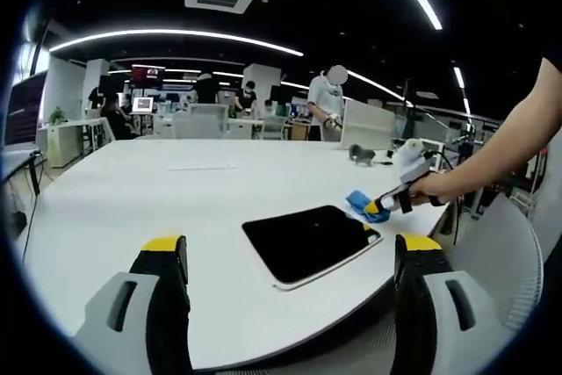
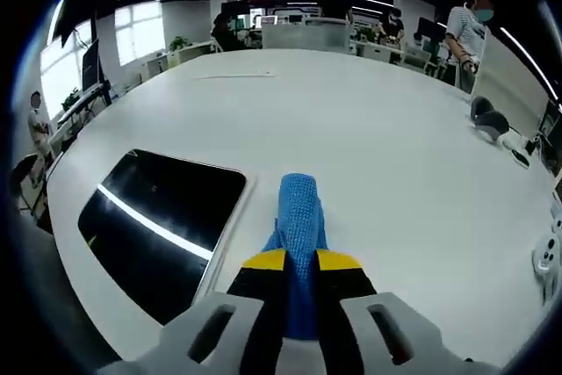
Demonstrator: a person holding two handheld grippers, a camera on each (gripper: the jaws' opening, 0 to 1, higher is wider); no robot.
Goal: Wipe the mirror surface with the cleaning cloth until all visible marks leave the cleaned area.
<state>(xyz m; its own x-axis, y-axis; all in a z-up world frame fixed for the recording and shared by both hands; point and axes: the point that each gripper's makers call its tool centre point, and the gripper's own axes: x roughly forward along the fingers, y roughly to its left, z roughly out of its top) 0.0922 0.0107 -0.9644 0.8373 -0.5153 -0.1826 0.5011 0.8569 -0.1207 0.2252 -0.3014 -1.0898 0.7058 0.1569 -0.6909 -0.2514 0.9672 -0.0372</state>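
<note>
- The mirror lies flat on the white table, near the edge closest to the left tool; it is a dark rounded rectangle with a pale rim.
- In the right gripper view the mirror sits to the left of the right tool, and a bright ceiling light strip shows as a slanted reflection across its dark face.
- The left tool hangs above the table edge with its two yellow-tipped jaws wide apart and nothing between them; the mirror shows in the gap ahead of the jaws.
- The right tool has its yellow-tipped jaws closed tight on the blue cloth, which sticks out forward from between them and rests on the table just beside the mirror's right edge.
- From the left gripper view, the right tool comes in from the right in a person's hand, with the cloth bunched at its tip by the mirror's far corner; whether the cloth touches the mirror there I cannot tell.
- A small grey object and some white items lie further off on the table, well apart from the mirror.
- Behind the table, people stand and sit among desks and screens in an open office.
</note>
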